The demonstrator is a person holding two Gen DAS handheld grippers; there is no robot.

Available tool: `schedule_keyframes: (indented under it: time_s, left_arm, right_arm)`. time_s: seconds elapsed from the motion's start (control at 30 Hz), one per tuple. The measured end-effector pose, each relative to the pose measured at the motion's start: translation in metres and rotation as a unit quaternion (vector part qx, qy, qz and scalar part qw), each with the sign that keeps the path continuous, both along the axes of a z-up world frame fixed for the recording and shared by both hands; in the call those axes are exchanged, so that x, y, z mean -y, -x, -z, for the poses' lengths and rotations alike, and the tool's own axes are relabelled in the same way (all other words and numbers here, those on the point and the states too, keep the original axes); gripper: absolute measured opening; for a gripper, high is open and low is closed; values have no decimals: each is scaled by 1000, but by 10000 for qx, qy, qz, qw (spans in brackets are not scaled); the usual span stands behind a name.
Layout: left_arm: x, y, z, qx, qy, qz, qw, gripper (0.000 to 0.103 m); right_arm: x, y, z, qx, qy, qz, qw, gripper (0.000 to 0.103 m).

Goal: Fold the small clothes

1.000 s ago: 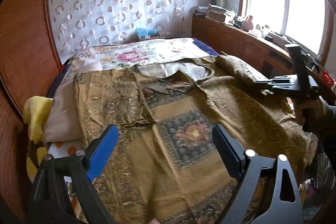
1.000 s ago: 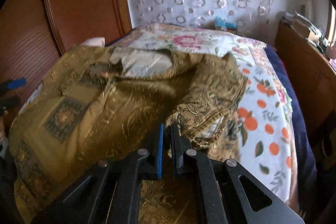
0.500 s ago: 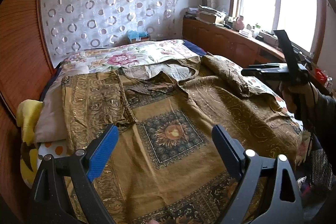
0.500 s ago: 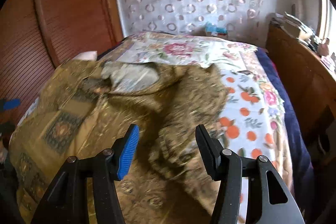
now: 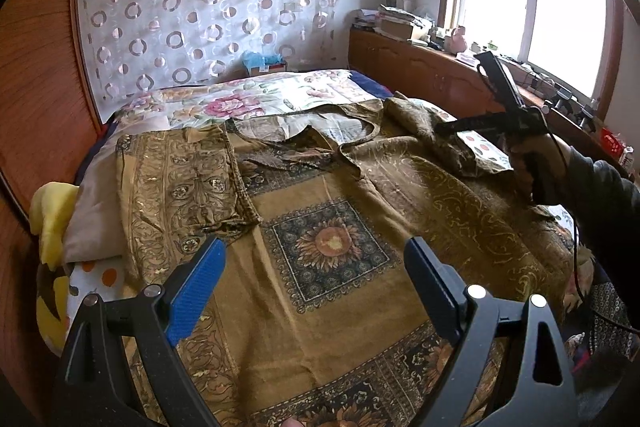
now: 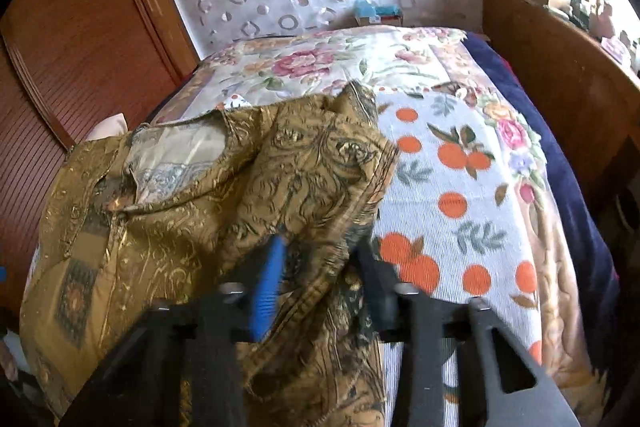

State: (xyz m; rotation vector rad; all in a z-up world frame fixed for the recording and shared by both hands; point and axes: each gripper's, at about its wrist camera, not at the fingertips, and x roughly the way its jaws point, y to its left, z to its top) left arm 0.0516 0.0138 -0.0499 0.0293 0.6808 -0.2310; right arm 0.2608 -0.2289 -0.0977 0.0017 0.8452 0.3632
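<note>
The bed (image 5: 280, 95) carries the brown patterned garment (image 5: 328, 239), spread flat. Its sleeve (image 6: 320, 179), released half a second ago, now lies between the closing right gripper (image 6: 316, 267) fingers for folding inward; left gripper (image 5: 316, 283) fingers spread, empty
</note>
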Motion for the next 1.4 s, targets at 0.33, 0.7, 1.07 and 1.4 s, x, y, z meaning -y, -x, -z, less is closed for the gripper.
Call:
schedule_keyframes:
  time_s: [0.33,0.7,1.07,1.4]
  left_arm:
    - [-7,1,0,21,57,-81,9999,91]
    - [-14,-3,1,4,56,-150,9999,91]
    - [-25,-27,4,-97,-50,-239,9997,91]
    - [-41,-59,9,-260,-99,-380,9989,91]
  right_arm:
    - [-61,43,-34,731,176,-1004,9921,7]
    - [-55,49,-30,988,263,-1098,9887,55]
    - [-43,-25,12,177,1022,-347,9940,45]
    - [-40,-56,14,133,1067,-573,9925,0]
